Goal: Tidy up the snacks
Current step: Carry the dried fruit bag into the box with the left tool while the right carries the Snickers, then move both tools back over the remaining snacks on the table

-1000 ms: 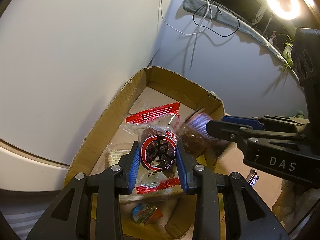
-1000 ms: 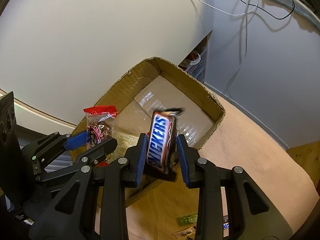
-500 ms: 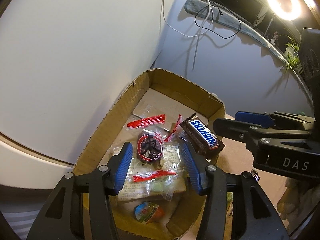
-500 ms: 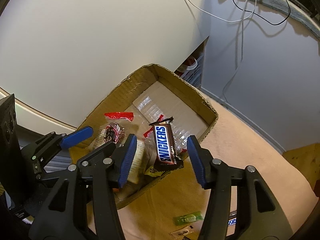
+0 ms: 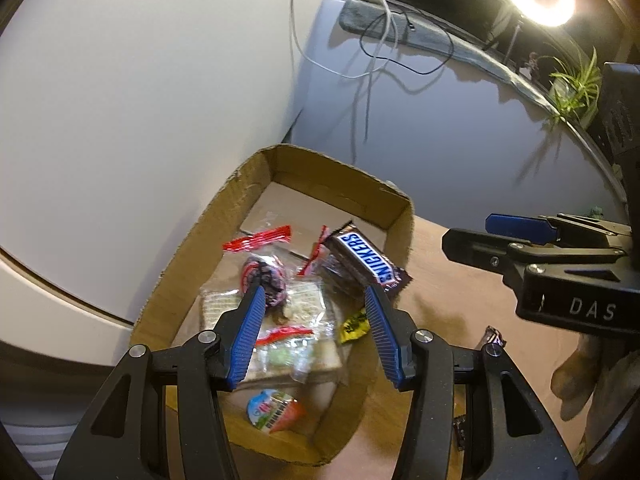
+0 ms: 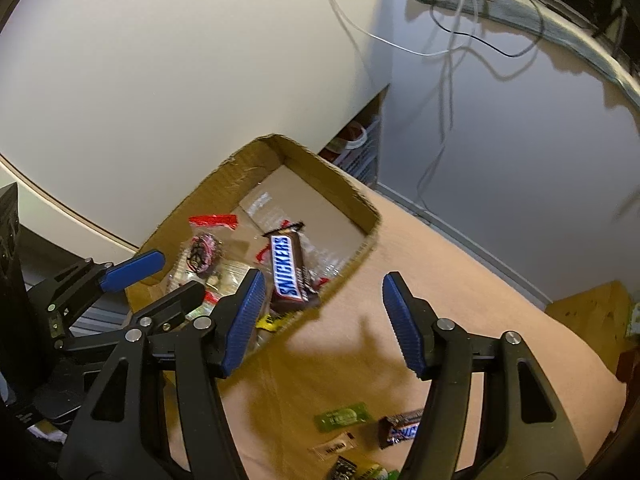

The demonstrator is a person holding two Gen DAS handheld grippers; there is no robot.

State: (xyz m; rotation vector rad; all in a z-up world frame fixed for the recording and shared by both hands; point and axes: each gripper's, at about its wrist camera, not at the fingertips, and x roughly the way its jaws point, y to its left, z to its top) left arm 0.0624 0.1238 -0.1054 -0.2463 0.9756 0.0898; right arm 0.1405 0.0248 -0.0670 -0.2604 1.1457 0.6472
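Both grippers hang above a cardboard box point(image 5: 400, 216) on the tan tabletop point(image 6: 460, 292), each with nothing in its grasp. The left gripper point(image 5: 316, 332) stands about half open over the box, nothing pressed between its blue pads. The right gripper point(image 6: 320, 320) has just been opening and stands wide apart over the box's near edge, with only air between its jaws. In the box a Snickers bar point(image 5: 366, 258) lies label up, beside a red-sealed clear packet point(image 5: 264, 264) with a dark round sweet. Both rest on a flat cracker pack point(image 5: 304, 308), with a yellow wrapper point(image 5: 354, 324) and a small round tub point(image 5: 274, 410) nearby. Outside the box, on the tabletop, lie a green sachet point(image 6: 342, 416) and a second small Snickers point(image 6: 402, 428).
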